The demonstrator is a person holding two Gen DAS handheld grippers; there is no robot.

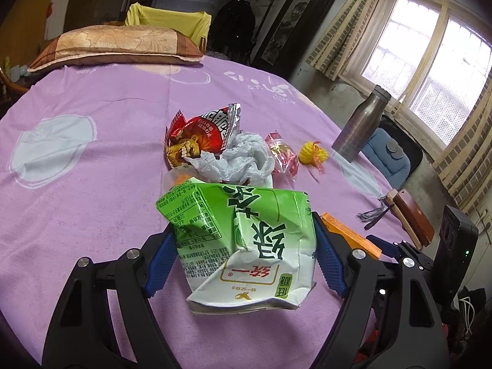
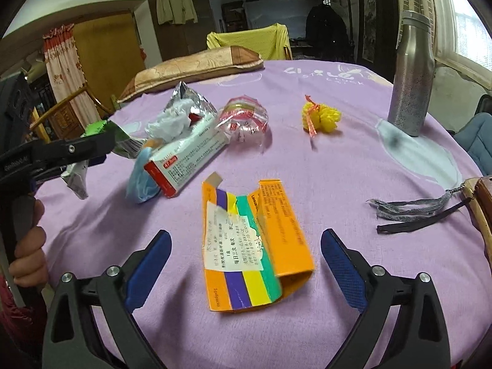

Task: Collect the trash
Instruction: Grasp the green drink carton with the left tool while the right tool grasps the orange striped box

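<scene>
Clamping the crushed green tea carton [image 1: 243, 246], the left gripper [image 1: 243, 243] has both blue pads pressed on its sides, and the carton hangs dented above the purple bedsheet [image 1: 92, 184]. It looks empty, so I judge it light, and its waxy card is soft enough to fold further; the grip across the middle is a fair one, though the glossy skin may slide if tilted steeply.

At twelve o'clock from that carton, in the left wrist view, sits the heap of other rubbish: a red snack bag [image 1: 200, 135], crumpled grey plastic film [image 1: 240, 160] and a small clear wrapper with red print [image 1: 281, 153]. All of it is feather-light and limp, best pinched at a bunched fold.

Moving rightward, the right gripper [image 2: 246, 264] stands wide and released, its pads either side of the flattened orange medicine box [image 2: 255, 246] without touching it. That box lies on the sheet, dead centre in the right wrist view. It is thin card, light and springy, so closing on its long edges would likely buckle it; that is acceptable for trash. A white and red box [image 2: 187, 160] lies at eleven o'clock from it, the yellow mesh puff [image 2: 321, 117] at one o'clock. The steel flask [image 2: 410, 77], further right, seems no rubbish.
</scene>
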